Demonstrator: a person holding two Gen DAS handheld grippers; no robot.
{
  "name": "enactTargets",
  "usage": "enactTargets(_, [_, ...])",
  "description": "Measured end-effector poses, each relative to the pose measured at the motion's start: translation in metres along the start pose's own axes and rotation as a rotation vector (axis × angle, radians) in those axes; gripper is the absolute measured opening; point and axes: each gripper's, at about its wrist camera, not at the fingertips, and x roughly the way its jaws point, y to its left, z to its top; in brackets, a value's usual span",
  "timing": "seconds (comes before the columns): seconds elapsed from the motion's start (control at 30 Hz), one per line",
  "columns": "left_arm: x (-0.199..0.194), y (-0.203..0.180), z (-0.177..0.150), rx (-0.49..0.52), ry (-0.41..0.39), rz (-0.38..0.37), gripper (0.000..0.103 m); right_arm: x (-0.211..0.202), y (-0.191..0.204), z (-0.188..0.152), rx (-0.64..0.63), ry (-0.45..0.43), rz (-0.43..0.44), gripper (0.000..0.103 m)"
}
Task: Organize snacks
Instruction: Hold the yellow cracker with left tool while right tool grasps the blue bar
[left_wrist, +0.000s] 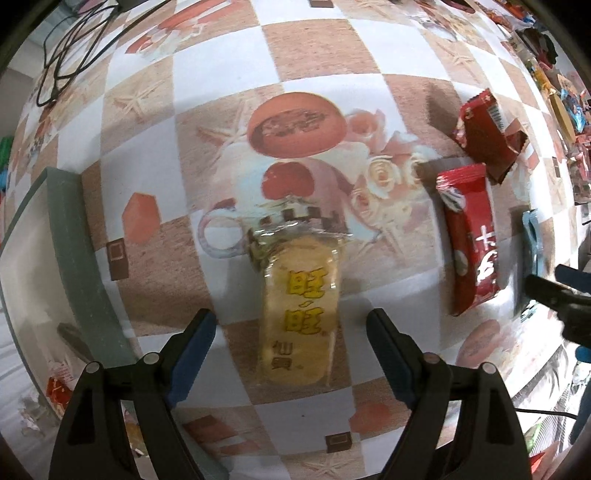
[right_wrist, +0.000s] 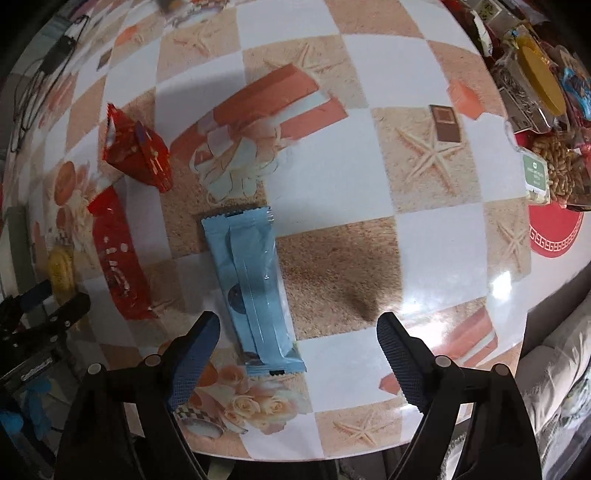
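A: In the left wrist view, the left gripper points down at the table, jaws spread wide and holding nothing. The yellow rice cracker pack lies flat between the fingers, not touched by them.

B: Why does it hover there?

A: I think it is lined up for a pick – the pack's long side runs along the view, so the fingers can close on the narrow width. At the left edge is the green-rimmed tray, probably where the snacks go. The cloth between pack and tray is free.

B: And on the right side of that frame?

A: Two red wrappers, the long red pack and the crumpled red pack above it, well apart from the cracker.

B: Now the right wrist view.

A: The right gripper is also released, jaws wide, nothing between the pads. The blue snack bar lies flat in the centre, nearer to the left finger. The table edge is close at the bottom – little room there. More snacks are crowded in the upper right corner; the middle is open.
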Motion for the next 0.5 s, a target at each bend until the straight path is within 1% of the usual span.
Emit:
enactTargets(0.07, [0.002,-0.004,0.002,0.009,-0.001,0.007,0.088,0.008,0.006,0.005,-0.009,0.016,-0.013,0.088])
enactTargets(0.13, [0.003,-0.006,0.003,0.007,-0.002,0.002,0.092,0.012,0.01,0.006,-0.019,0.01,-0.039,0.09])
enactTargets(0.2, [0.006,-0.007,0.004,0.003,0.002,0.004,0.097,0.014,0.013,0.01,-0.02,0.011,-0.035,0.095])
enactTargets(0.23, [0.009,-0.007,0.004,0.001,0.01,0.003,0.1,0.016,0.017,0.01,-0.021,0.015,-0.035,0.1])
enactTargets(0.27, [0.01,-0.007,0.004,0.0,0.013,0.002,0.101,0.019,0.018,0.012,-0.022,0.026,-0.044,0.102])
enactTargets(0.37, [0.012,-0.007,0.005,-0.002,0.009,-0.001,0.103,0.027,0.013,0.009,-0.018,0.016,-0.044,0.102])
enactTargets(0.43, [0.013,-0.008,0.005,-0.002,0.007,0.0,0.103,0.022,0.025,0.0,-0.017,0.012,-0.044,0.102])
enactTargets(0.5, [0.014,-0.009,0.005,-0.003,0.005,0.001,0.103,0.022,0.026,0.001,-0.017,0.012,-0.044,0.102])
